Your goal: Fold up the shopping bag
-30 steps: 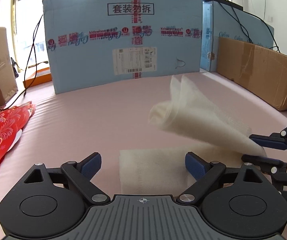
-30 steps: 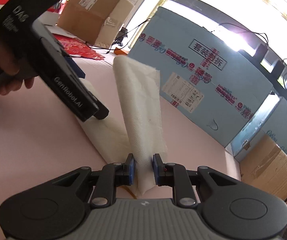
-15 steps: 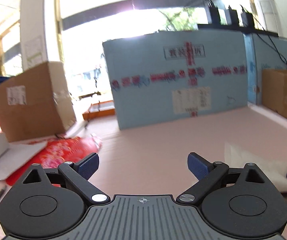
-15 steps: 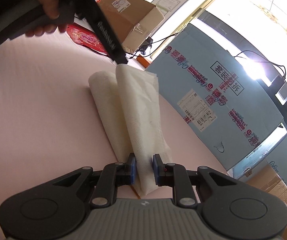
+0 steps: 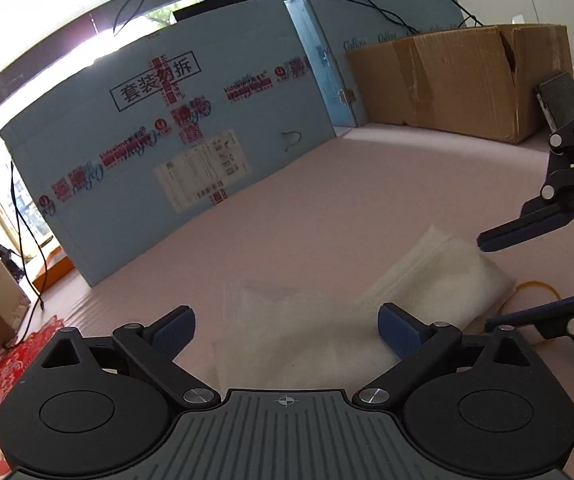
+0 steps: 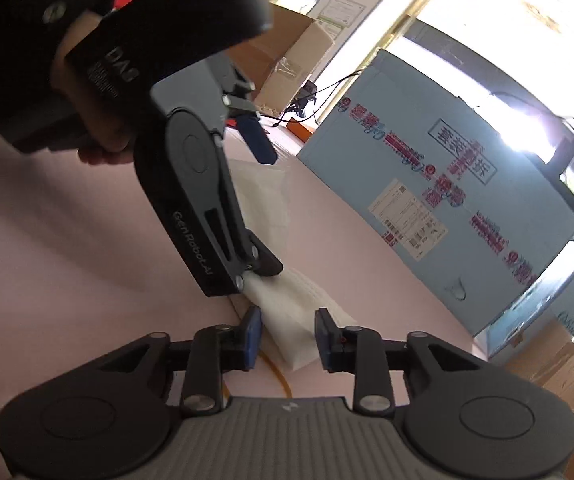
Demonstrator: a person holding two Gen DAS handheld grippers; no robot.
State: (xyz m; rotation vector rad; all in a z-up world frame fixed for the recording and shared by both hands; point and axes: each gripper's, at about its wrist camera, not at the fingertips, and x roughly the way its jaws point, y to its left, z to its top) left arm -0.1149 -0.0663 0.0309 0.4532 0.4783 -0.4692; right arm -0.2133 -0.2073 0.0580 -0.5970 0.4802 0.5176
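The white shopping bag (image 5: 439, 272) lies folded in a long strip on the pink table cover (image 5: 367, 184). A yellow handle (image 5: 539, 292) sticks out at its right end. My left gripper (image 5: 287, 326) hovers wide open over the strip's left part, and nothing is pressed between its pads. In the right wrist view the bag's near end (image 6: 287, 304) sits between the pads of my right gripper (image 6: 287, 336), whose jaws are opening with small gaps on both sides. The left gripper (image 6: 263, 204), held by a hand, crosses above the bag there, its lower finger close to the cloth.
A large blue carton (image 5: 167, 140) stands along the back. A brown cardboard box (image 5: 467, 80) is at the back right. A red patterned item (image 5: 7, 380) lies at the left edge, with cables (image 5: 27, 240) and another brown box behind it.
The right jaws have parted and released the bag's raised flap, which now lies flat on the lower layer. The left gripper swung away, then came back over the bag with a roll.
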